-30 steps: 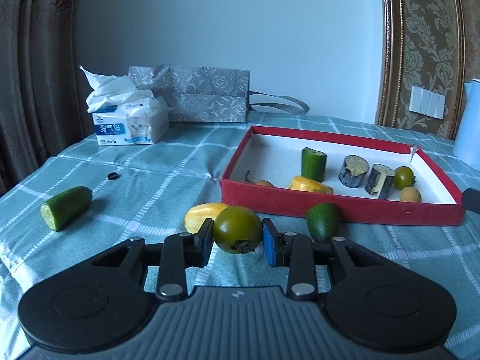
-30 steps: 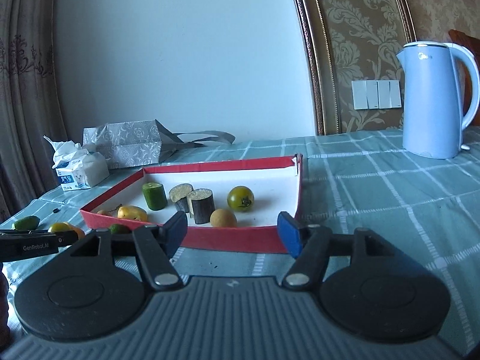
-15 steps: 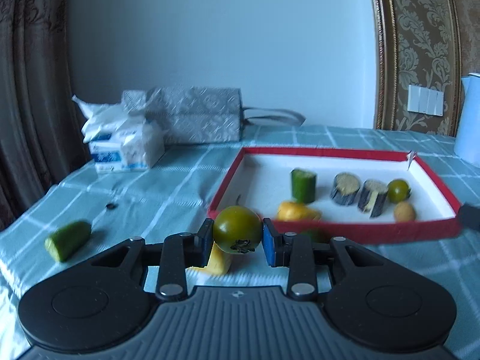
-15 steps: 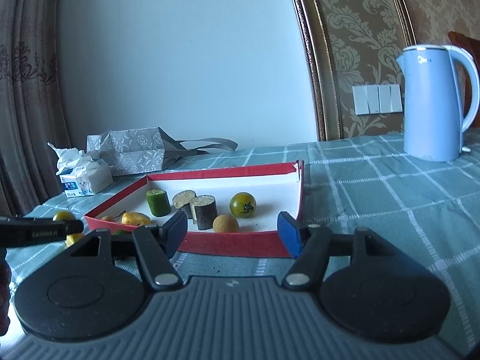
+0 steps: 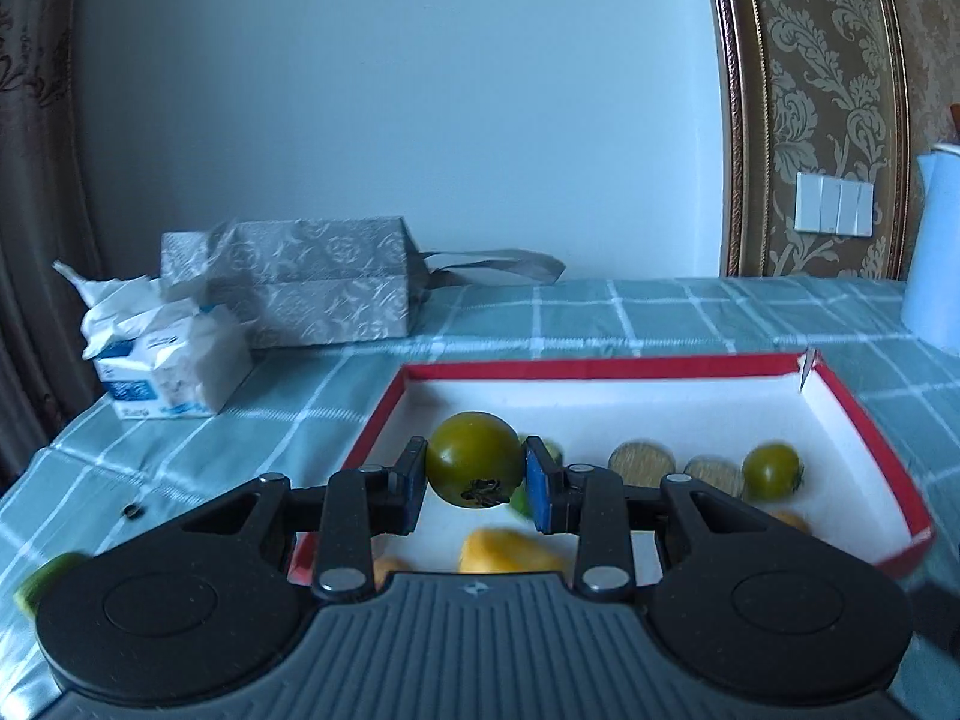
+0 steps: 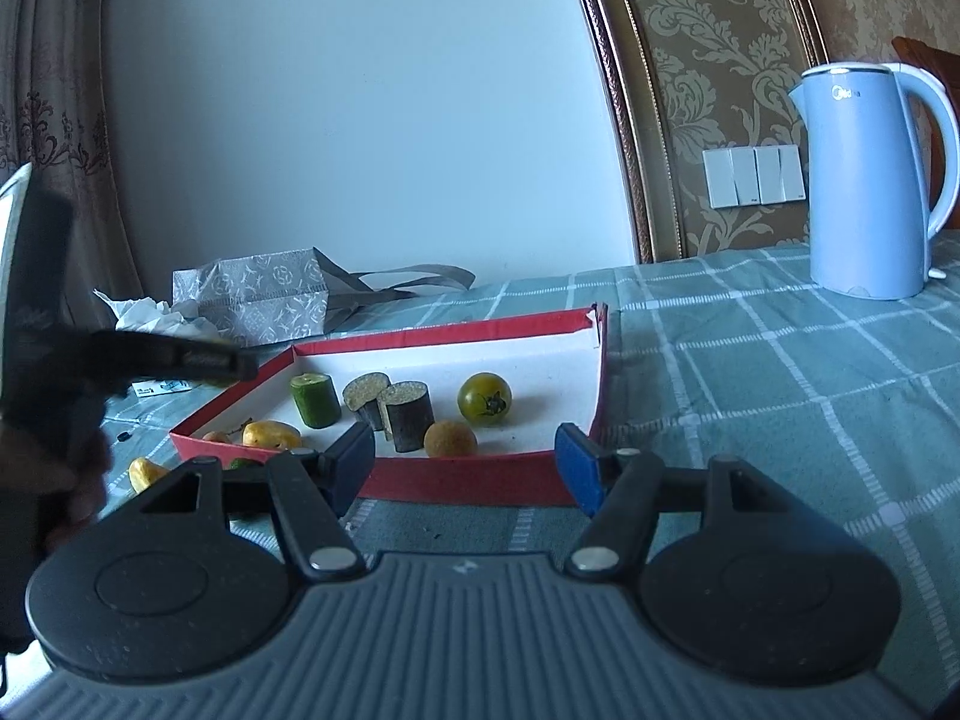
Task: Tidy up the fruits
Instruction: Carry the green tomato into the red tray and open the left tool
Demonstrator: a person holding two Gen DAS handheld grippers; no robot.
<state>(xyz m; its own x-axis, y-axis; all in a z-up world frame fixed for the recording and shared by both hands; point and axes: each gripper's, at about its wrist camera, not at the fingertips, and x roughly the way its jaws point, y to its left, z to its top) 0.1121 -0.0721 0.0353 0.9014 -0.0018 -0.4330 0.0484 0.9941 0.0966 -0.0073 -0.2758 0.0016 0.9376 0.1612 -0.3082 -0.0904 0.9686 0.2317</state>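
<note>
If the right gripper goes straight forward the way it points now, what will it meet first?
Most likely the near red wall of the tray, directly ahead of the open right gripper; the depth between them is unclear.

Green tomato (image 5: pixel 474 459): smooth, glossy skin. Red box (image 6: pixel 480 474): matt card, white paper lining. Tablecloth (image 6: pixel 780 372): woven checked cloth, matt. Kettle (image 6: pixel 864 180): smooth glossy plastic. Gift bag (image 5: pixel 312 288): embossed silvery paper, soft sheen. Left gripper (image 5: pixel 474 489): matt black plastic, blue pads, shiny metal pins. Eggplant pieces (image 6: pixel 408 414): dark skin, rough cut faces.

Faint grey logo on blue kettle (image 6: pixel 867 180), unreadable; nothing else legible.
</note>
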